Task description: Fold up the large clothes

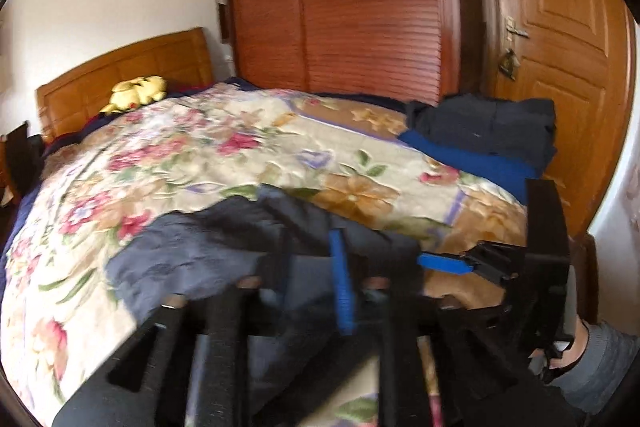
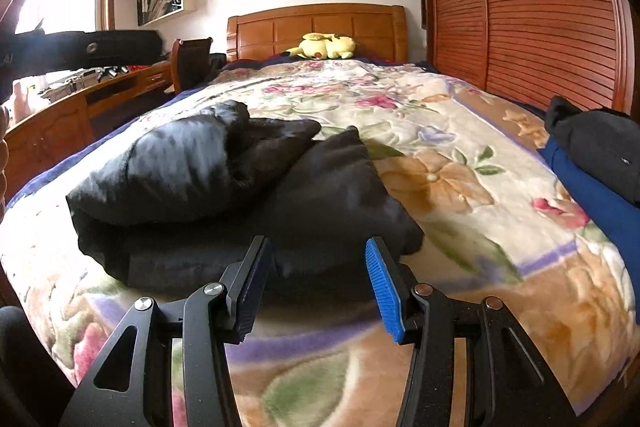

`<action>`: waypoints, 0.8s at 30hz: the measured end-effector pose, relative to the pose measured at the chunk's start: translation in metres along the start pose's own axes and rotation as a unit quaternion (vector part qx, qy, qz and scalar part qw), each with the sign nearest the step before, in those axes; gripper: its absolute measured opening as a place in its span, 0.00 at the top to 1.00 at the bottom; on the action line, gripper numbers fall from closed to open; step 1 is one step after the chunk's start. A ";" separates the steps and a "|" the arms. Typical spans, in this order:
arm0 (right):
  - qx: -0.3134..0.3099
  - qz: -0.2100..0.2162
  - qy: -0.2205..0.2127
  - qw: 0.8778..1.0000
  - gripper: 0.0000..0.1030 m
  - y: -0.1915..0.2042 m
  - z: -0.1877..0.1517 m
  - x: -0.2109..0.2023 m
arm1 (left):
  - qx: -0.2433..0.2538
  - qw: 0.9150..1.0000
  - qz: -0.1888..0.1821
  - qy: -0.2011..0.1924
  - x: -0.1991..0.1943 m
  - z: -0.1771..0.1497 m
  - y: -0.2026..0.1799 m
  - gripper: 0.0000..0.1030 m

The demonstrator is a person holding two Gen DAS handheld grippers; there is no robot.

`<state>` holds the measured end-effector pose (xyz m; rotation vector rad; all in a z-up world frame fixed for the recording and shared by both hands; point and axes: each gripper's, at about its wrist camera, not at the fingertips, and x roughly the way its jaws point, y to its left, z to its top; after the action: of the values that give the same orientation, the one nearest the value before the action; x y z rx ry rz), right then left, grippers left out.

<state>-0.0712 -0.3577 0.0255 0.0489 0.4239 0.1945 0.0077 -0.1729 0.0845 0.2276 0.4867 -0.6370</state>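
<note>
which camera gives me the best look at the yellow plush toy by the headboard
The right wrist view: the yellow plush toy lies near the centre, sharp, against the headboard. The left wrist view shows it smaller, blurred, off to the left.

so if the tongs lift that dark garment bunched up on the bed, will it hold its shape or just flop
Most likely it flops: the dark garment already lies in soft rounded folds and creases, so it should drape and sag from wherever it is pinched. It looks thick and bulky, so probably fairly heavy. Pushed, it would likely bunch against the fuzzy floral blanket rather than slide.
</note>
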 end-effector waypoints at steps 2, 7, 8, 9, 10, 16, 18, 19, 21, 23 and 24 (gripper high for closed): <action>-0.008 -0.005 -0.007 1.000 0.50 0.003 0.003 -0.002 | -0.012 1.000 0.012 -0.012 -0.012 -0.005 0.016 0.59; -0.016 -0.012 -0.017 1.000 0.50 0.004 0.018 -0.003 | -0.040 0.998 0.049 -0.024 -0.030 -0.027 0.058 0.21; -0.019 -0.011 -0.017 1.000 0.50 0.003 0.021 -0.003 | -0.048 0.997 0.056 -0.024 -0.032 -0.033 0.066 0.21; -0.023 -0.008 -0.017 1.000 0.50 0.004 0.025 -0.001 | -0.054 0.996 0.060 -0.023 -0.032 -0.037 0.072 0.21; -0.030 -0.008 -0.016 0.999 0.50 0.004 0.031 -0.001 | -0.061 0.996 0.065 -0.022 -0.033 -0.043 0.080 0.21; -0.054 0.016 -0.010 0.998 0.50 0.013 0.074 0.009 | -0.101 0.990 0.099 -0.019 -0.027 -0.076 0.112 0.21; -0.067 0.022 -0.007 0.997 0.50 0.021 0.086 0.014 | -0.115 0.988 0.098 -0.018 -0.024 -0.083 0.121 0.21; -0.074 0.024 -0.005 0.997 0.50 0.025 0.092 0.017 | -0.119 0.988 0.099 -0.015 -0.022 -0.087 0.124 0.21; -0.085 0.030 0.003 0.996 0.50 0.032 0.103 0.026 | -0.123 0.987 0.102 -0.011 -0.019 -0.093 0.131 0.21; -0.092 0.037 0.011 0.995 0.50 0.038 0.111 0.037 | -0.126 0.986 0.107 -0.009 -0.018 -0.099 0.136 0.21; -0.095 0.041 0.016 0.995 0.50 0.041 0.115 0.043 | -0.126 0.986 0.109 -0.009 -0.018 -0.101 0.138 0.21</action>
<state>0.0073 -0.3101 0.1164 -0.1232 0.4351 0.3157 0.0441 -0.0202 0.0141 0.0337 0.5117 -0.3579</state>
